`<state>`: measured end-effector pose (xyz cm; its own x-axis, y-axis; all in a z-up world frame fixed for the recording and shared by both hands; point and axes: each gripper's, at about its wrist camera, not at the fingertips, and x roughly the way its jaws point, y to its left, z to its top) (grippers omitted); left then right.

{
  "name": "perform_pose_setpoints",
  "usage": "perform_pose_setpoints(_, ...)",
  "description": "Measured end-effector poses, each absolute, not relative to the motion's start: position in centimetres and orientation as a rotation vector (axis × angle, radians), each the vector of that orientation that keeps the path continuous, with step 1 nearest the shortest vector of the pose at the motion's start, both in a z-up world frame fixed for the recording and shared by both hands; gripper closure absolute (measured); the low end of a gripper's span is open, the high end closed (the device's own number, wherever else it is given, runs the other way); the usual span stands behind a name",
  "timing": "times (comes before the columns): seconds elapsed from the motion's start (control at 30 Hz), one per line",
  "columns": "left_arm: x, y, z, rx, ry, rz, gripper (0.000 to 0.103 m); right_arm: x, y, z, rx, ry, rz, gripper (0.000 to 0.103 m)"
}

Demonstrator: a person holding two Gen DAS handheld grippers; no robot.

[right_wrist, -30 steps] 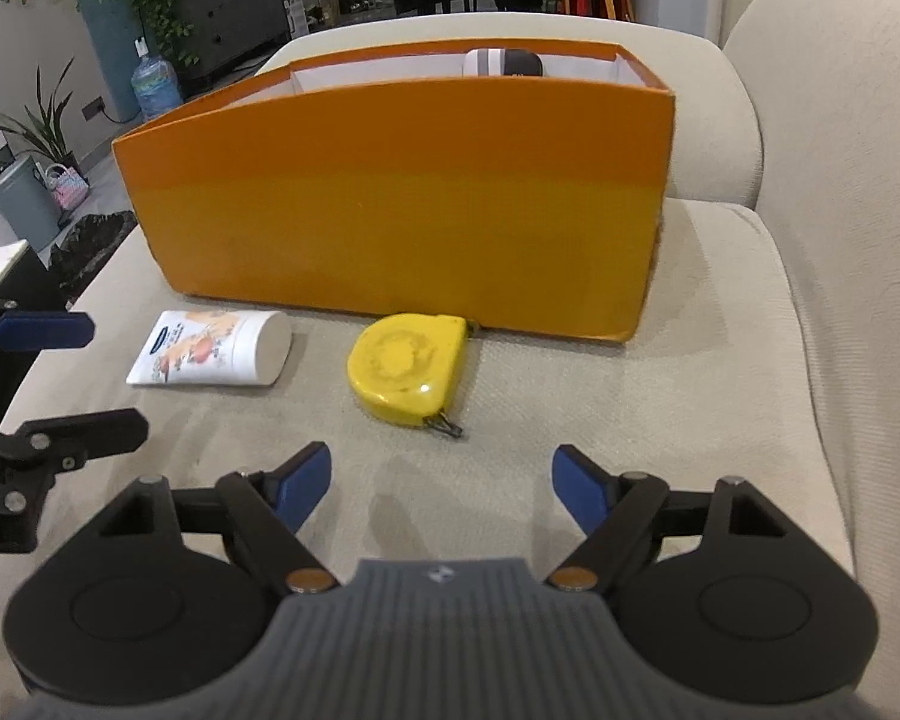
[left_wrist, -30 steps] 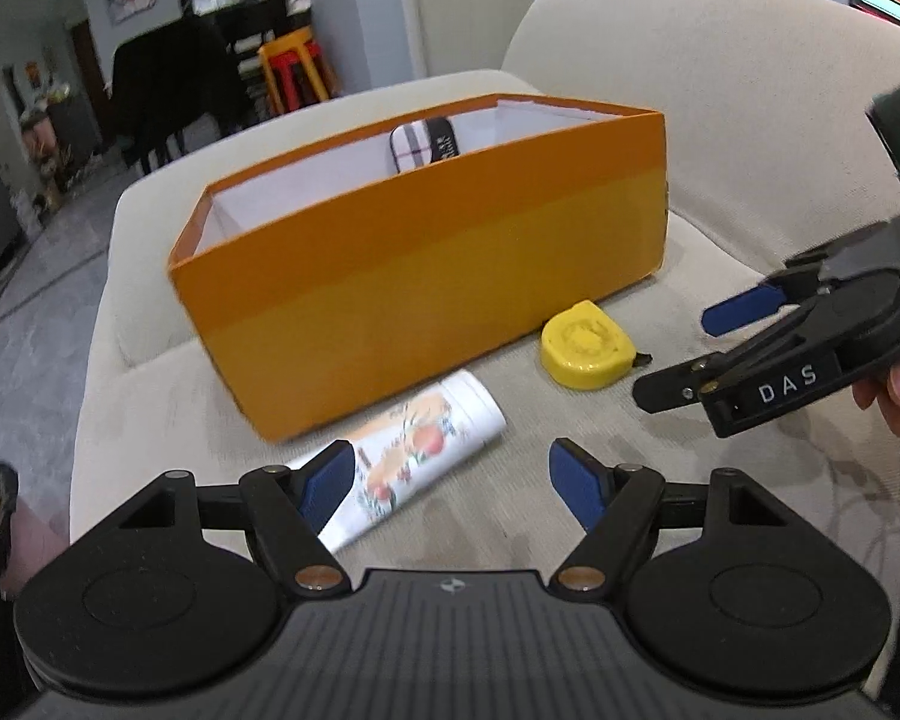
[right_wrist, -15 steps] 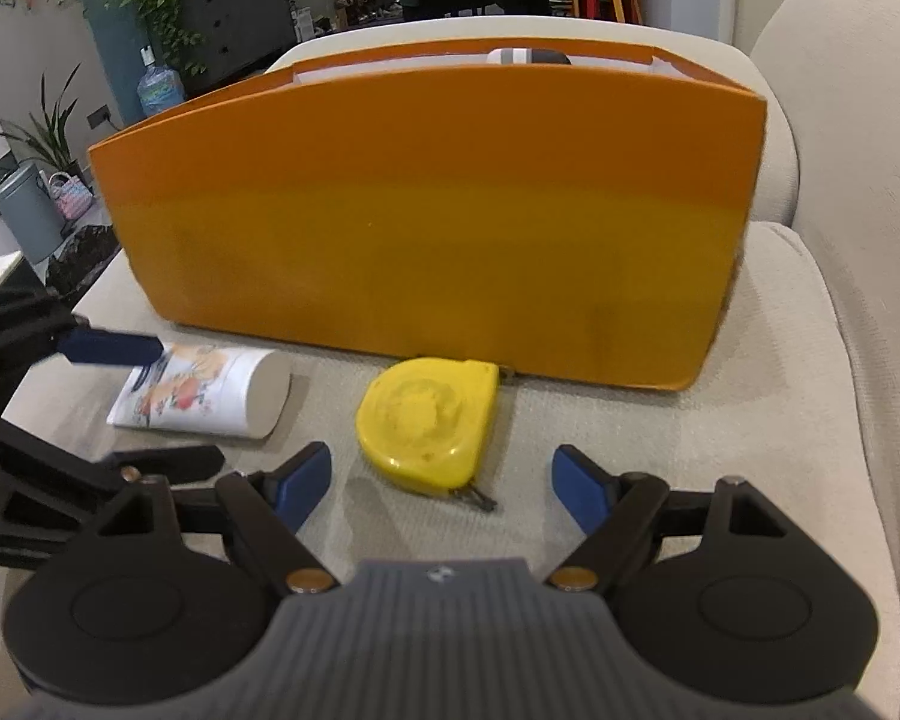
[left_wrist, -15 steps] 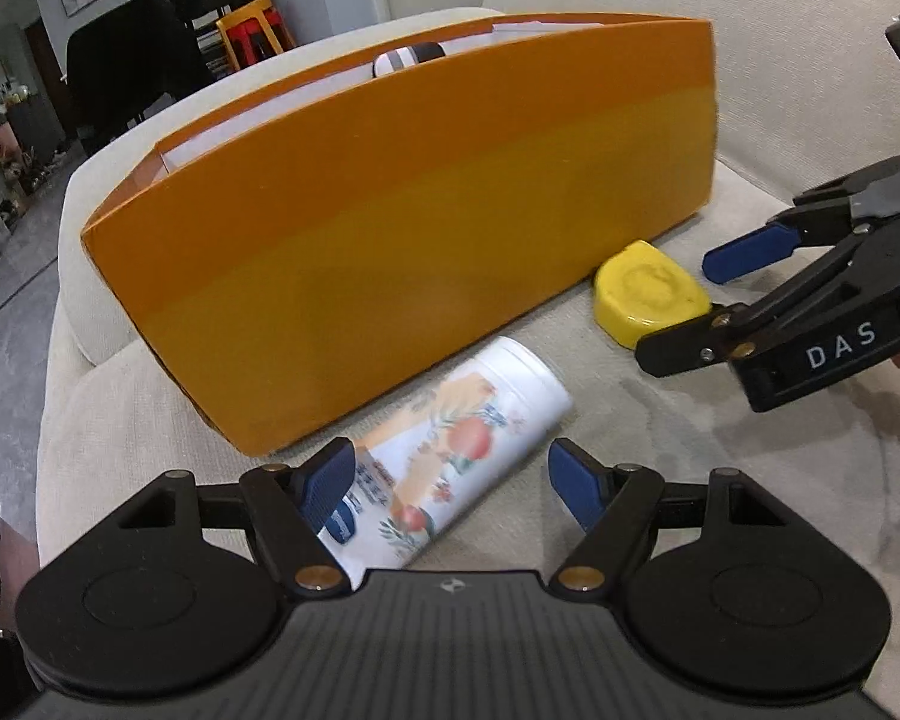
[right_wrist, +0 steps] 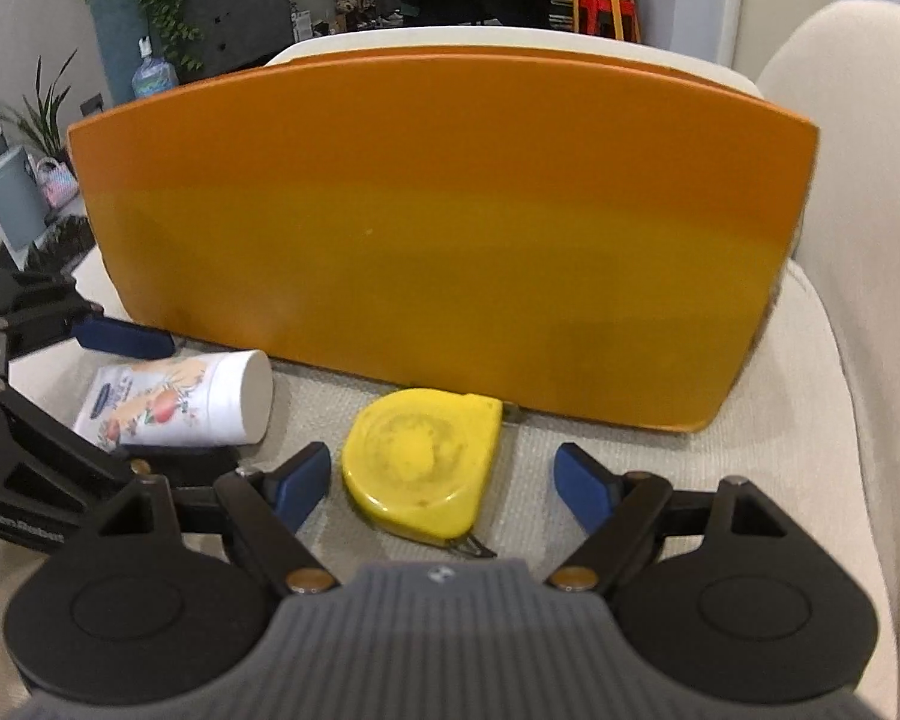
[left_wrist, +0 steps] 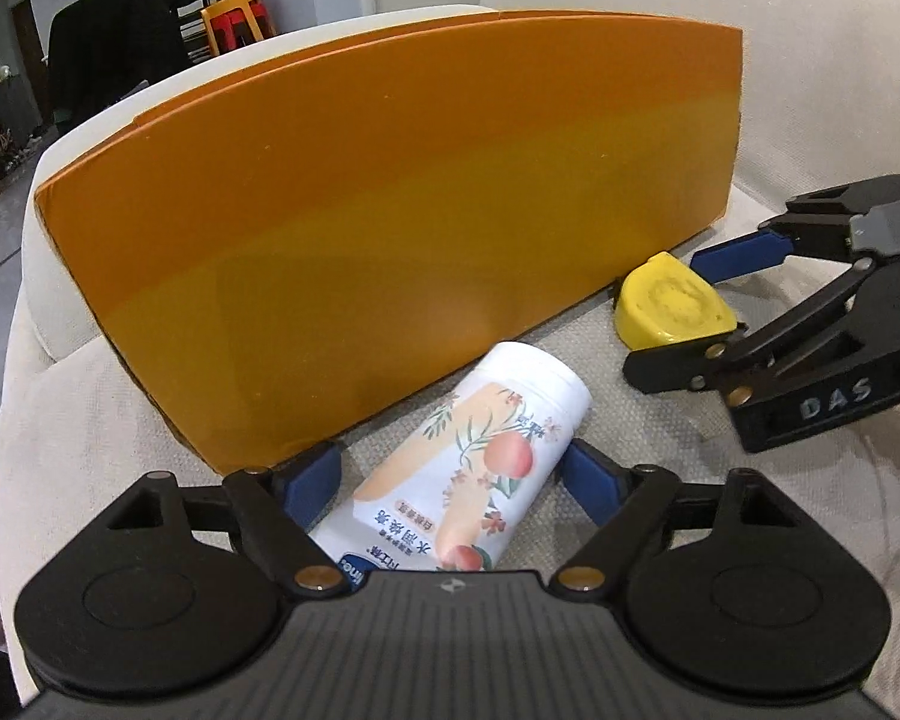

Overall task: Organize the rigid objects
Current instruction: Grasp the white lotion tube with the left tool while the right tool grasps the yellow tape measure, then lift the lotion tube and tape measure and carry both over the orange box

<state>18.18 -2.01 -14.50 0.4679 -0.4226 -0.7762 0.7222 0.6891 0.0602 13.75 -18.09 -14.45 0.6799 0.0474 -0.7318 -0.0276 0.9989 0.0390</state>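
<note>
Tape measure (right_wrist: 421, 464), yellow, lies flat on the beige sofa cushion (right_wrist: 660, 438) just in front of the orange box (right_wrist: 438, 228), between the blue pads of my right tongs (right_wrist: 444, 483), which stand released around it without pressing it. Beside it, towards my left, a white tube (left_wrist: 468, 468) printed with peaches lies on its side, its flat end near the box wall. My left tongs (left_wrist: 453, 480) are spread too, one pad on each side of the tube; whether they touch it I cannot tell.
</note>
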Motion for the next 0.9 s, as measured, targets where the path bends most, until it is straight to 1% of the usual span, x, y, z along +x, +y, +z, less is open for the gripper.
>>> perform_pose_setpoints(0.03,18.0,-2.0,-14.4,0.406,0.818,-0.732,0.022,13.8,-17.9,-14.5,0.010,0.821,0.042,0.022)
perform_pose_setpoints(0.07,17.8,-2.2,-14.3,0.407,0.817,-0.731,0.025,13.7,-17.7,-14.6,-0.002,0.820,0.042,0.022)
perform_pose_setpoints(0.13,17.3,-2.5,-14.0,0.416,0.808,-0.727,0.040,13.6,-17.3,-14.6,-0.017,0.817,0.043,0.023)
perform_pose_setpoints(0.2,16.4,-2.7,-13.9,0.422,0.799,-0.716,0.047,13.5,-17.3,-14.6,-0.017,0.816,0.046,0.027)
perform_pose_setpoints(0.23,15.9,-2.7,-13.9,0.423,0.798,-0.710,0.049,13.4,-17.3,-14.6,-0.016,0.816,0.045,0.027)
perform_pose_setpoints(0.43,13.5,-1.8,-13.7,0.364,0.814,-0.640,0.049,13.0,-16.8,-14.7,-0.038,0.817,0.046,0.029)
perform_pose_setpoints(0.53,12.5,-1.2,-13.4,0.337,0.831,-0.623,0.049,12.9,-16.7,-14.6,-0.035,0.815,0.054,0.039)
perform_pose_setpoints(0.6,11.8,-1.0,-13.2,0.334,0.848,-0.615,0.049,12.7,-16.8,-14.4,-0.029,0.815,0.064,0.052)
perform_pose_setpoints(0.9,9.3,0.3,-12.8,0.293,0.884,-0.606,0.049,11.4,-17.1,-13.6,-0.005,0.833,0.062,0.052)
